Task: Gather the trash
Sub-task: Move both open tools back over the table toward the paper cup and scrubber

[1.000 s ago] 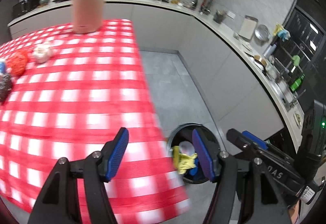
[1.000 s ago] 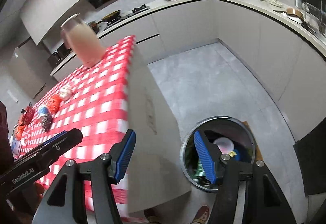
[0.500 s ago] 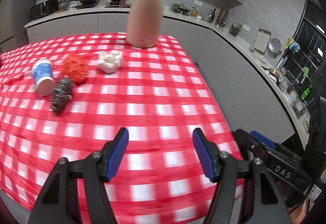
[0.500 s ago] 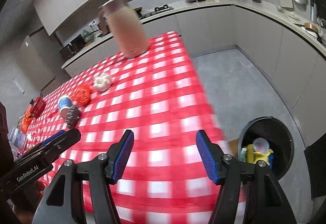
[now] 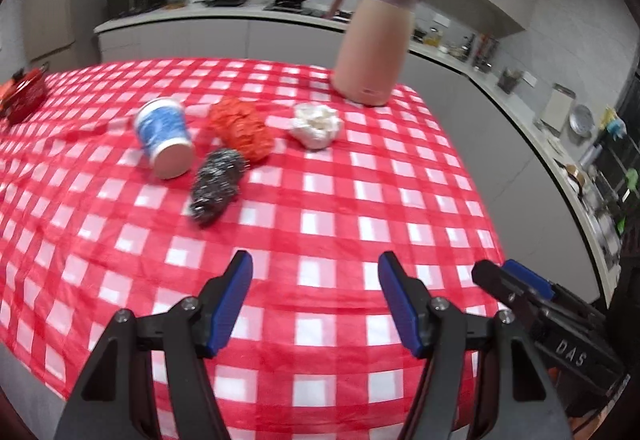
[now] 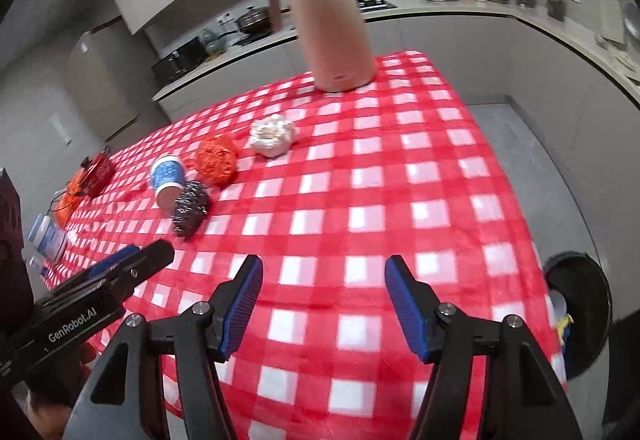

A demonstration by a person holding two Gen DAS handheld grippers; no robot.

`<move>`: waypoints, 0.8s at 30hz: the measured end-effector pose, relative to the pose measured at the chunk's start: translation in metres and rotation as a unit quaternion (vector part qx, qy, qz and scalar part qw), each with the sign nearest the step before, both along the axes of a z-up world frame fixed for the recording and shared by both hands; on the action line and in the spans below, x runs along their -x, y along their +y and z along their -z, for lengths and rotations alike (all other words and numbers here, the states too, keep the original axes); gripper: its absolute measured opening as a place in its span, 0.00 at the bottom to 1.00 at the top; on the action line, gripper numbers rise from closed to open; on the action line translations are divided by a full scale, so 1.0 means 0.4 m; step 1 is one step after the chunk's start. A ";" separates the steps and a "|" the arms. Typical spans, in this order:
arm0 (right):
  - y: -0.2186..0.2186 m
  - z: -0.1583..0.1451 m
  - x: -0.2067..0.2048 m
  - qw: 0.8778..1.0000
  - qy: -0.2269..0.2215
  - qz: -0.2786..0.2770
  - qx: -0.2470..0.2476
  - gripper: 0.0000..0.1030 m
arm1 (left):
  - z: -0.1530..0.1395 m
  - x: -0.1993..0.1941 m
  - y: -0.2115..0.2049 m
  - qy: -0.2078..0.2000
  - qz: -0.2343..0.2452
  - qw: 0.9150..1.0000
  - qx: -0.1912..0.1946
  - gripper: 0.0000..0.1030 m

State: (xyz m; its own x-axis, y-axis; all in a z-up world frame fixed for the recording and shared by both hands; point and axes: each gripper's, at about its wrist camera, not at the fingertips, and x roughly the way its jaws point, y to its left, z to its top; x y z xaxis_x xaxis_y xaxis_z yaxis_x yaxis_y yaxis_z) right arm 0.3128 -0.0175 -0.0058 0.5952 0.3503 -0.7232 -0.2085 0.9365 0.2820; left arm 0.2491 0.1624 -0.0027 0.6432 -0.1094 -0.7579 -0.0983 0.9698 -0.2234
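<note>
Trash: tipped blue cup [image 5: 164, 137], steel scourer [image 5: 216, 186], crumpled orange wad [image 5: 240, 128].

Only two pieces of lettering can be read. In the left wrist view, the black body of the right claw [image 5: 516, 280], at the lower right beyond the near right corner of the worktop [image 5: 320, 232], carries the white capitals "DAS". In the right wrist view, the black body of the left claw [image 6: 136, 260], over the near left edge of the worktop, carries the white word "GenRobot.AI". The blue print on the paper cup [image 5: 164, 136] is too blurred to read.
</note>
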 end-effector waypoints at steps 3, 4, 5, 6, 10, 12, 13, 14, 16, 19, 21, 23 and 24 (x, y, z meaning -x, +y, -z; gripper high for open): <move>0.020 -0.004 -0.019 1.000 -0.007 -0.018 -0.017 0.64 | 0.004 0.000 0.032 0.002 -0.022 0.999 -0.029 0.65; 0.029 -0.004 -0.023 1.000 -0.009 -0.022 -0.017 0.64 | 0.008 0.000 0.048 0.006 -0.032 0.999 -0.031 0.65; 0.039 -0.004 -0.028 0.999 -0.010 -0.026 -0.016 0.64 | 0.015 0.001 0.067 0.013 -0.043 0.999 -0.027 0.65; 0.049 -0.002 -0.034 0.999 -0.009 -0.032 -0.017 0.64 | 0.022 0.002 0.085 0.019 -0.051 0.998 -0.023 0.65; 0.083 0.005 -0.051 0.999 -0.006 -0.045 -0.022 0.64 | 0.039 0.005 0.133 0.028 -0.070 0.997 -0.026 0.65; 0.105 0.015 -0.064 0.999 0.000 -0.048 -0.022 0.64 | 0.042 0.001 0.153 0.030 -0.073 0.997 -0.025 0.65; 0.113 0.017 -0.069 0.999 0.002 -0.049 -0.023 0.64 | 0.043 -0.003 0.164 0.031 -0.073 0.996 -0.026 0.65; 0.130 0.020 -0.076 0.999 0.003 -0.049 -0.023 0.64 | 0.044 -0.008 0.178 0.031 -0.073 0.997 -0.027 0.65; 0.160 0.021 -0.086 0.999 0.003 -0.049 -0.020 0.64 | 0.048 -0.021 0.208 0.030 -0.071 0.997 -0.028 0.65; 0.214 0.025 -0.104 0.999 0.002 -0.044 -0.014 0.64 | 0.059 -0.046 0.257 0.031 -0.063 0.997 -0.025 0.65; 0.251 0.031 -0.118 0.999 0.007 -0.039 -0.011 0.64 | 0.065 -0.065 0.295 0.031 -0.055 0.998 -0.030 0.65; 0.301 0.041 -0.137 0.999 0.013 -0.035 -0.013 0.64 | 0.068 -0.082 0.327 0.029 -0.049 0.998 -0.036 0.65; 0.322 0.045 -0.146 0.999 0.016 -0.033 -0.011 0.64 | 0.072 -0.096 0.348 0.029 -0.045 0.998 -0.036 0.65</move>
State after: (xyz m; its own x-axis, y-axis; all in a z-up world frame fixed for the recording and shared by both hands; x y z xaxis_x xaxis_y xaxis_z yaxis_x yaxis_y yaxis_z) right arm 0.3712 0.1113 -0.0237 0.5473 0.4050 -0.7324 -0.2609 0.9141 0.3105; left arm 0.2873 0.3018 -0.0314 0.6022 0.0029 -0.7983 -0.1972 0.9696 -0.1452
